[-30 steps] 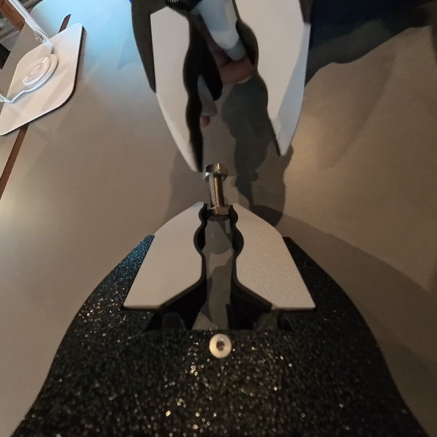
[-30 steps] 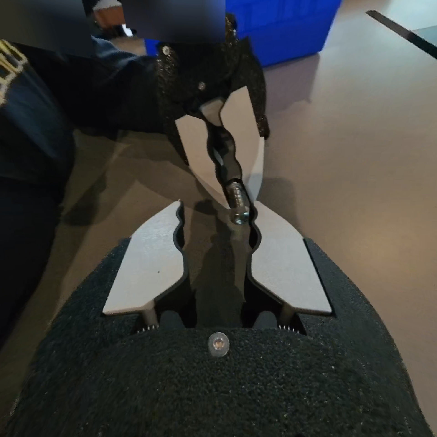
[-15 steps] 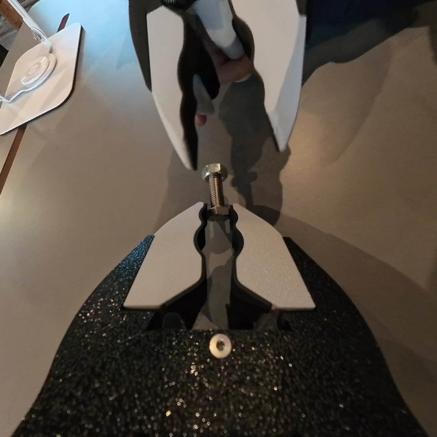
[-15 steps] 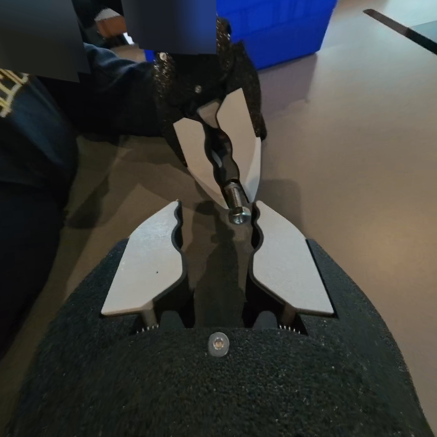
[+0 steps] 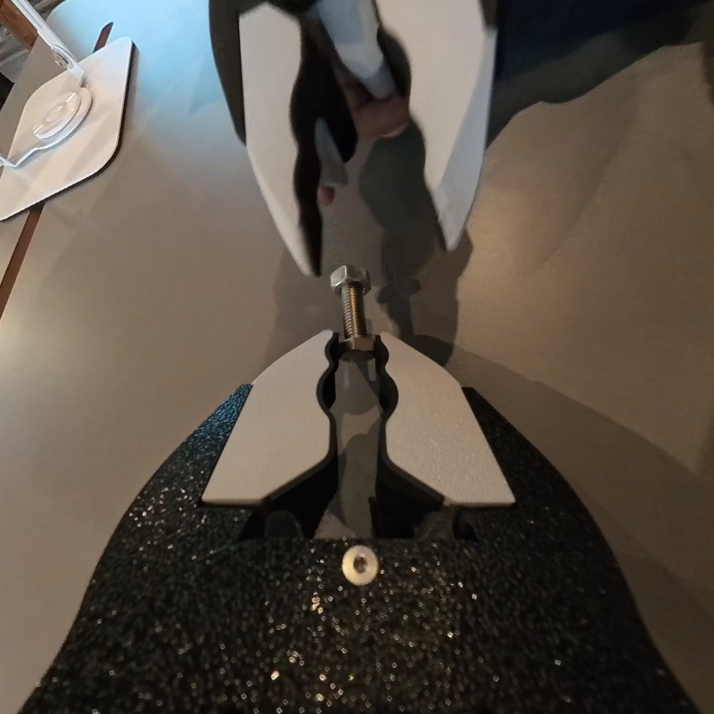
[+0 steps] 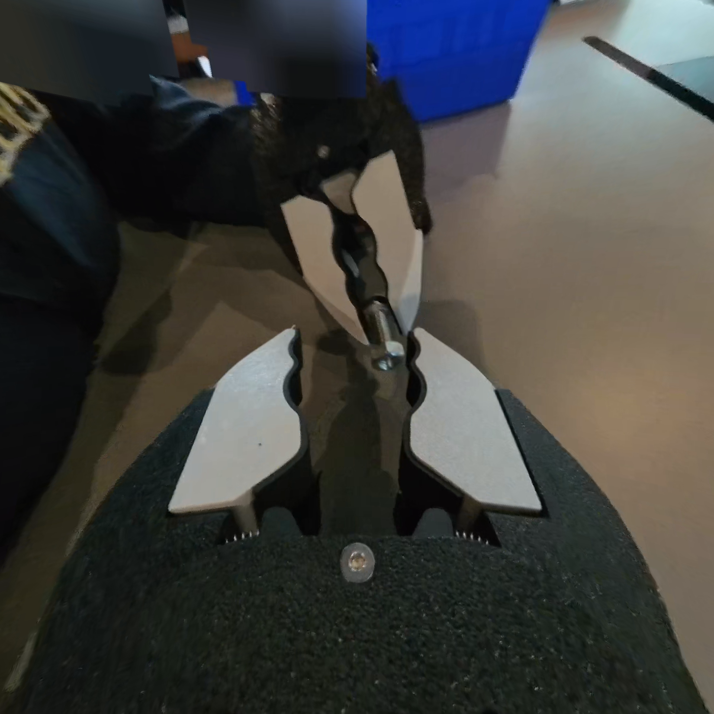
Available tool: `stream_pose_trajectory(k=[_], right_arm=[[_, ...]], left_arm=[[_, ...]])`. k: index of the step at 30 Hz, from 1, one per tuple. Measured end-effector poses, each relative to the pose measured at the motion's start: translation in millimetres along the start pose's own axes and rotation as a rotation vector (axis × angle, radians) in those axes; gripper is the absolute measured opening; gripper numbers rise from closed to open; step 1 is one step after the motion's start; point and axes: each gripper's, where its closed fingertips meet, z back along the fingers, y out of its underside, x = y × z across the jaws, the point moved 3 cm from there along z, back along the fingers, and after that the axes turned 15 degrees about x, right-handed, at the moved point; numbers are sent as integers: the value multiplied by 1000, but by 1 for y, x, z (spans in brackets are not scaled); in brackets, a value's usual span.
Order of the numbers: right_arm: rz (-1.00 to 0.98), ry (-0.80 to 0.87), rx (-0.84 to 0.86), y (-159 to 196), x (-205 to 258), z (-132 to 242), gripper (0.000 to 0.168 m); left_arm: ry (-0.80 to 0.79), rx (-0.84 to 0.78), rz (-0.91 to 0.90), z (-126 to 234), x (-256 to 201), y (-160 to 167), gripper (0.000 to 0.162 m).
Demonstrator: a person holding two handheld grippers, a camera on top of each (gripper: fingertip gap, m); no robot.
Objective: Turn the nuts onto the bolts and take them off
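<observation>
A beige table carries everything, with a blue bin toward its far edge in the right wrist view and a white stand base near its far left corner in the left wrist view. A person's dark sleeve reaches in behind the left gripper, whose fingers are clamped on the nut. The bolt sticks out from the nut, head away from it, above the table. The right gripper faces it, fingers spread wide, its right fingertip just beside the bolt head.
</observation>
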Motion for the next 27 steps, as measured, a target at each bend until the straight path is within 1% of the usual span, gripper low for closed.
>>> stream_pose_trajectory(k=[2,5,8,10,12,13,16,17,21,24,25,26,27], right_arm=[[-17,22,84,8,-3,-8,57],[2,48,166,13,-2,-17,60],[29,30,127,7,4,-16,60],[86,8,38,-2,10,-8,51],[84,-31,-74,-13,14,4,42],[58,-17,-75,-13,10,7,42],[12,71,26,0,-5,5,45],[2,78,58,3,-7,2,46],[-25,55,135,10,-5,-11,54],[37,51,117,5,2,-11,55],[74,56,103,3,5,-8,52],[114,29,79,0,11,-4,41],[126,13,52,-4,14,-1,37]], left_arm=[[0,0,0,0,0,0,17],[0,0,0,0,0,0,17],[0,-1,-2,0,0,0,17],[0,-1,-2,0,0,0,17],[4,1,2,0,0,0,17],[2,0,0,0,0,0,17],[3,0,0,0,0,0,17],[2,0,0,0,0,0,17],[2,0,0,0,0,0,17],[2,-1,-1,-1,0,0,17],[1,-1,-2,-1,0,0,17],[2,0,1,-1,0,0,17],[3,0,2,-1,1,0,17]])
